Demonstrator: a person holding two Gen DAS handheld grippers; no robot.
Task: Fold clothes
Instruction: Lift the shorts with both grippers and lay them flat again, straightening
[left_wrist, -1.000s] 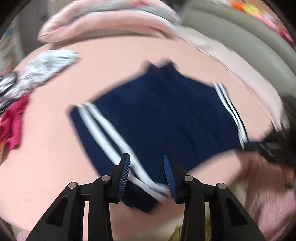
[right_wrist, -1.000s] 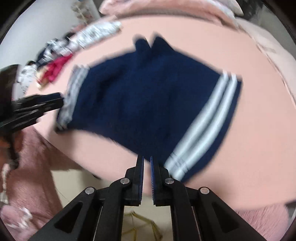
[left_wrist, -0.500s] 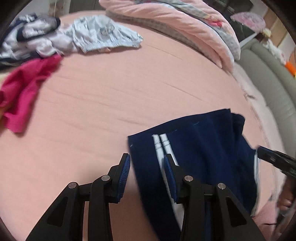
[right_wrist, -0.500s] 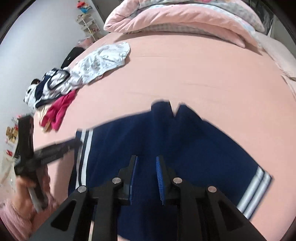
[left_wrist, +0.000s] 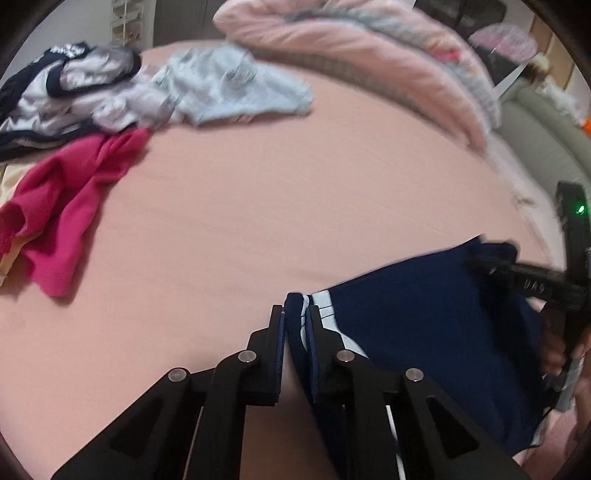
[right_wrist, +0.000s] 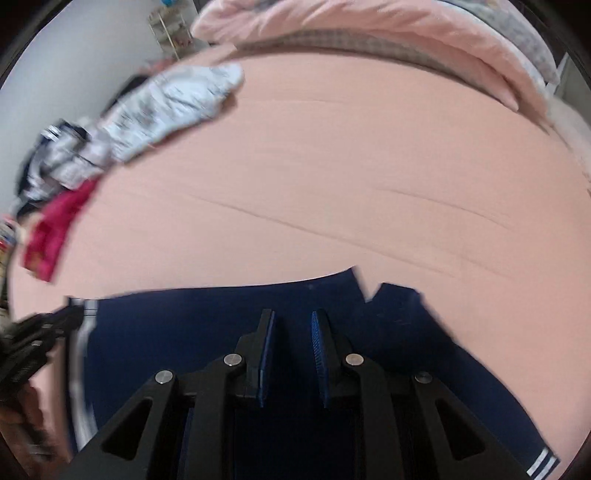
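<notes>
Two close wrist views angled down, sharing navy shorts (left_wrist: 424, 314) and bed (right_wrist: 332, 166)

Both grippers show black linkage arms with silver pivot screws. The left gripper (left_wrist: 295, 332) has blue pads; the right gripper (right_wrist: 293, 350) has ribbed blue pads.

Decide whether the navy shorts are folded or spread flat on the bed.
Spread flat: navy shorts lie open across the bed, both legs side by side.

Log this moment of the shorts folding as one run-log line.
step: grasp corner | left gripper: closing on navy shorts striped corner | right gripper: open above shorts | surface: pink bed | fold: not yet done
</notes>
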